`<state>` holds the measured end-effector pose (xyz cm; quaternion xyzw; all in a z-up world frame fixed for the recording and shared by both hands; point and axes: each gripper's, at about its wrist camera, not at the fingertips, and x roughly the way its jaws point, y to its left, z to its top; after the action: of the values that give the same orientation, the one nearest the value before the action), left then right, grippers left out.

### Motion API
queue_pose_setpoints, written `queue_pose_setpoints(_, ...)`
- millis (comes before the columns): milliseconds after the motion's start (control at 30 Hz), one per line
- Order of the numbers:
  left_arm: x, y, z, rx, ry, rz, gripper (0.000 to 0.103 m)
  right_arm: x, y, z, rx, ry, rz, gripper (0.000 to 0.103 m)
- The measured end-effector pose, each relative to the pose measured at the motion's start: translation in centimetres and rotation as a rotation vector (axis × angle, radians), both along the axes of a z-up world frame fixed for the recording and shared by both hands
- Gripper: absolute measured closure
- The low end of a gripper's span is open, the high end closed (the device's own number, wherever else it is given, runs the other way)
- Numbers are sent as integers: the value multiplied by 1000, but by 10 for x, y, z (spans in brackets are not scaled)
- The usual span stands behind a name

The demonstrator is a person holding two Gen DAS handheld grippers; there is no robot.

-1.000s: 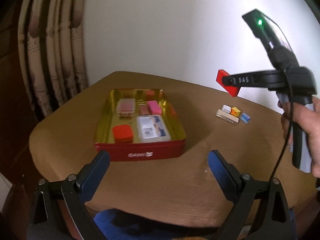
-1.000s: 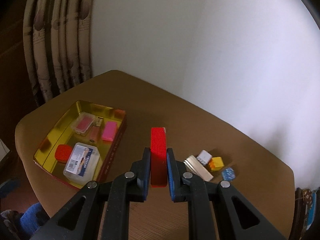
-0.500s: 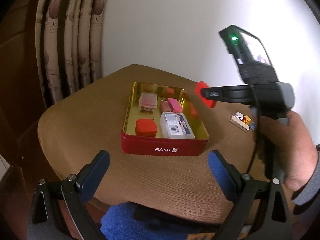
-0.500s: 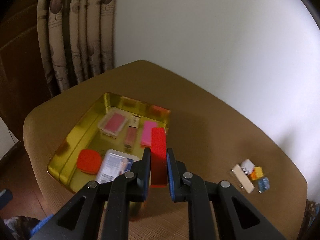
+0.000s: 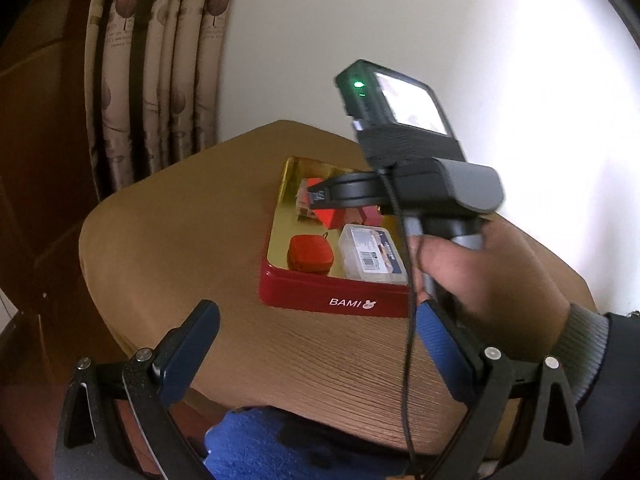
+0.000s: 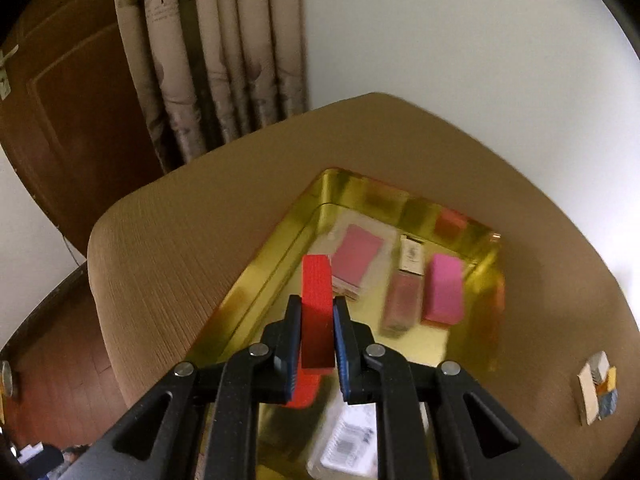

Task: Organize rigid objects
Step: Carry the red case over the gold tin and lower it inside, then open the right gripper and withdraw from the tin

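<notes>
Inside the tin (image 6: pixel 280 256) the left strip of gold floor lies bare — room to pass; the pink-lidded case (image 6: pixel 356 258), pink block (image 6: pixel 444 290) and clear box (image 5: pixel 372 254) crowd the right; the left worktop (image 5: pixel 172 236) is open; right tongs (image 6: pixel 317 334) hang over the tin.

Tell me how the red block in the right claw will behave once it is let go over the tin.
The red block looks stiff: it holds straight edges in the right claw. Held on its narrow edge, it would likely tip flat inside the tin. Its ribbed faces probably resist slipping.
</notes>
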<state>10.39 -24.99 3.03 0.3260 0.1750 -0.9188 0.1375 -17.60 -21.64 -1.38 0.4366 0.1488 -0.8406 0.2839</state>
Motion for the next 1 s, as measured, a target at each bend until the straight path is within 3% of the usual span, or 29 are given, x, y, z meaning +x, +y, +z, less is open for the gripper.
queue_pose_setpoints(400,-5,-3,-7,26,-19,8,6,-9,-30,-22,23,-59,38,88)
queue_pose_setpoints(467,-4,-2,-7,24,-23,9,6,-9,-30,-24,23,-65,41,83)
queue_pose_setpoints(533,-5,-2,-7,21,-27,13,6,-8,-27,-21,6,-57,42,60)
queue_pose_setpoints(567,-4,-1,-7,20,-26,15,6,-7,-24,-17,-11,-46,40,60)
queue_pose_setpoints(667,1,-1,-2,13,8,23,6,9,14,17,-121,32,12,56)
queue_pose_setpoints(700,3,1,1,5,22,22,6,18,38,31,-158,71,-13,48)
queue_pose_setpoints(733,4,3,3,-3,32,19,6,26,60,42,-178,103,-36,41)
queue_pose_setpoints(800,5,11,7,-33,49,-1,5,45,115,54,-177,153,-114,38)
queue_pose_setpoints(900,-4,23,10,-51,48,-49,5,85,224,48,-142,169,-297,37)
queue_pose_setpoints(1000,-22,50,11,-66,32,-143,5,128,316,21,-145,104,-491,37)
